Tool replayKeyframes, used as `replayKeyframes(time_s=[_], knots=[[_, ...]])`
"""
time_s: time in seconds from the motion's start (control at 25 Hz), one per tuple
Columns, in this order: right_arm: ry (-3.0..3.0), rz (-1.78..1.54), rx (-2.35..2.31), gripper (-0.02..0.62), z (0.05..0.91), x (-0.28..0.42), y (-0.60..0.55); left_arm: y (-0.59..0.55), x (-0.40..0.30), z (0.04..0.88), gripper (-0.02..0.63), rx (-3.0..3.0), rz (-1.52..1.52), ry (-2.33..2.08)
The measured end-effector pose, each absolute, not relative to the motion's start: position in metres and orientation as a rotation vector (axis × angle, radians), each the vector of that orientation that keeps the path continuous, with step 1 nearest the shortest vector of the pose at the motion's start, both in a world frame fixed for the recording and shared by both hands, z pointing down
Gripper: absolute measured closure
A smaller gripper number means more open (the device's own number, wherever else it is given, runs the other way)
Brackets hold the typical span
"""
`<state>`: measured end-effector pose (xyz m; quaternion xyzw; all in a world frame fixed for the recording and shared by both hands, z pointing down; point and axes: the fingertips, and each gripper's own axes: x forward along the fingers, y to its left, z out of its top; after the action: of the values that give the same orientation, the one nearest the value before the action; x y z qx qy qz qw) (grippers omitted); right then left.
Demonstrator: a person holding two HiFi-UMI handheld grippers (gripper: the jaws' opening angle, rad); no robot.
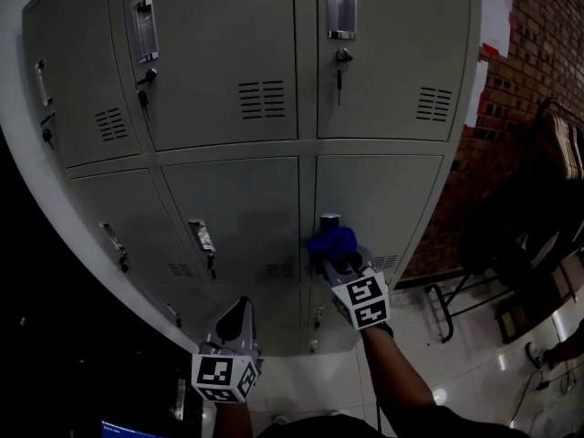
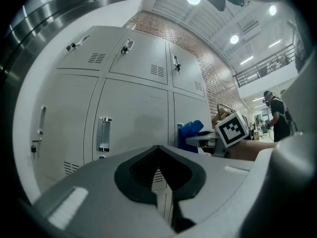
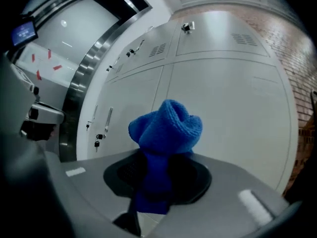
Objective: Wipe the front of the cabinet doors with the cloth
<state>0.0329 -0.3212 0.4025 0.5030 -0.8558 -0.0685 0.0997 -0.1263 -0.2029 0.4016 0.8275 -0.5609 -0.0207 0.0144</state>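
Note:
A grey locker cabinet (image 1: 237, 80) fills the head view, with several doors in two rows. My right gripper (image 1: 339, 261) is shut on a bunched blue cloth (image 1: 330, 242). It holds the cloth up at the left edge of the lower right door (image 1: 388, 203), just below that door's handle (image 1: 329, 218). In the right gripper view the cloth (image 3: 167, 128) bulges out beyond the jaws, facing the door (image 3: 233, 103). My left gripper (image 1: 234, 321) hangs lower, in front of the lower middle door (image 1: 242, 213), shut and holding nothing. From the left gripper view the cloth (image 2: 191, 131) appears against the door.
A brick wall (image 1: 534, 53) runs along the cabinet's right side. A dark chair (image 1: 516, 245) stands on the tiled floor (image 1: 474, 363) at the right. Keys hang in the locks (image 1: 339, 62). A person (image 2: 277, 119) stands far off.

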Motion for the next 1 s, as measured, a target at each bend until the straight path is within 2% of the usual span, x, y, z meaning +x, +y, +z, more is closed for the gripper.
replayKeyframes(time_s=[0.16,0.52,0.76,1.0], knots=[[-2.515,-0.161,1.473,0.479,0.416,0.019,-0.335,-0.201,-0.13,0.402,0.592,2.567,-0.069,-1.76],[-2.478,-0.112,1.567,0.486,0.418,0.044,-0.342,-0.202,-0.128,0.399,0.592,2.573,-0.106,-1.714],[-2.388,-0.091,1.689,0.486,0.423,0.087,-0.344,-0.204,-0.125,0.397,0.592,2.57,-0.154,-1.68],[-2.271,-0.028,1.875,0.486,0.426,0.161,-0.346,-0.206,-0.113,0.4,0.592,2.59,-0.133,-1.65]])
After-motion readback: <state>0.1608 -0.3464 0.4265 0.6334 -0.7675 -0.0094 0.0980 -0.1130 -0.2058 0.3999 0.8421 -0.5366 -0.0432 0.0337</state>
